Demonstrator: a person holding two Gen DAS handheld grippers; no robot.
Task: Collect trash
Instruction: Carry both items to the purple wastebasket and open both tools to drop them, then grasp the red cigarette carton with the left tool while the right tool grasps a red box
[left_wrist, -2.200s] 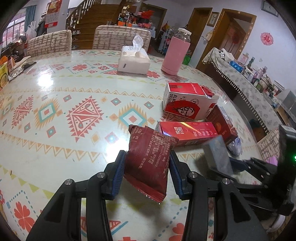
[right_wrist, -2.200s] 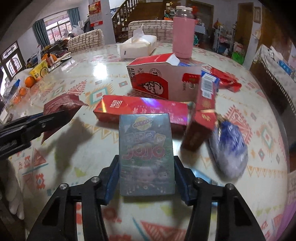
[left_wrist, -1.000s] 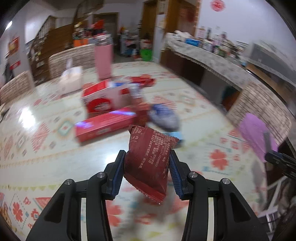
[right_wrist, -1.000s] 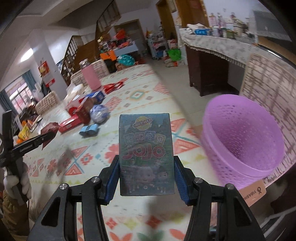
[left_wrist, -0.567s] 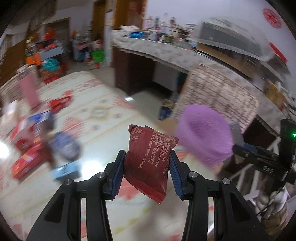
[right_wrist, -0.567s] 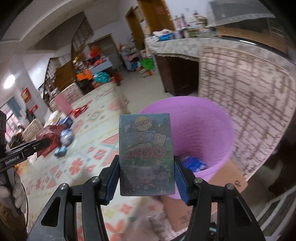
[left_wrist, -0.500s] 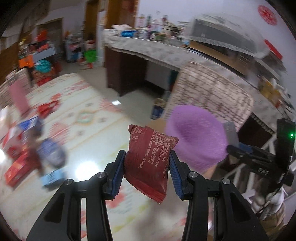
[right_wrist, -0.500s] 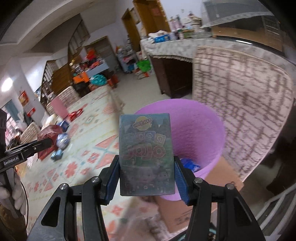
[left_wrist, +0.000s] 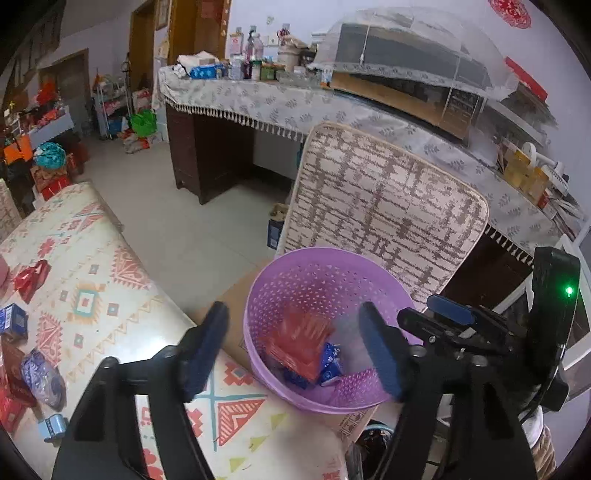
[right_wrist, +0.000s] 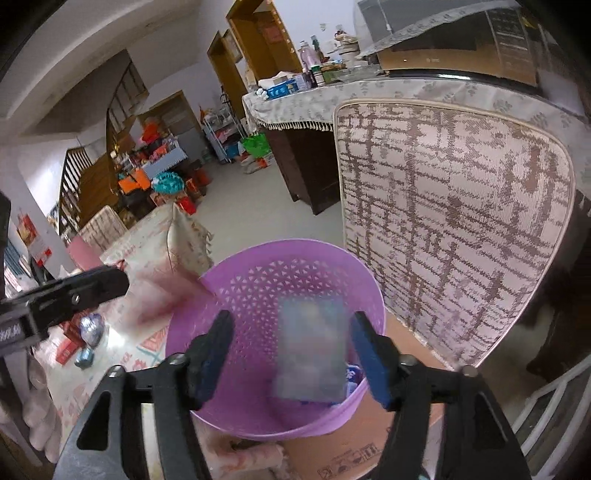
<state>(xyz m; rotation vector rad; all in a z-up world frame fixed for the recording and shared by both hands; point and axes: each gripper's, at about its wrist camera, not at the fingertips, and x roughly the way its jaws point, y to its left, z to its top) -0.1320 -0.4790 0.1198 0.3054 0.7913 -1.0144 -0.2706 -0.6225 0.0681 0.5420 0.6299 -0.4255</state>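
Jaws of the left gripper (left_wrist: 291, 345) were opening, its blue pads clear of the red snack wrapper (left_wrist: 301, 341), which was caught blurred inside the purple perforated waste basket (left_wrist: 295, 280), apparently mid-fall. Beside the wrapper, at the basket's bottom, a small blue packet (left_wrist: 331, 363) was seen.

Jaws of the right gripper (right_wrist: 291, 350) were likewise opening, and the grey-blue cartoon-printed card box (right_wrist: 312, 347) was shown smeared between the pads without being pressed by either, inside the mouth of the same basket (right_wrist: 258, 280); whether it had touched bottom could not be told.

The basket was set on a cardboard box (right_wrist: 354, 458), just beside the edge of the table with its patterned cloth (left_wrist: 110, 295). A woven-pattern chair back (left_wrist: 384, 221) was seen right behind the basket. Left on the table, well apart from the basket, were a bluish foil bag (left_wrist: 42, 378), a small blue box (left_wrist: 13, 321) and a red wrapper (left_wrist: 31, 278).
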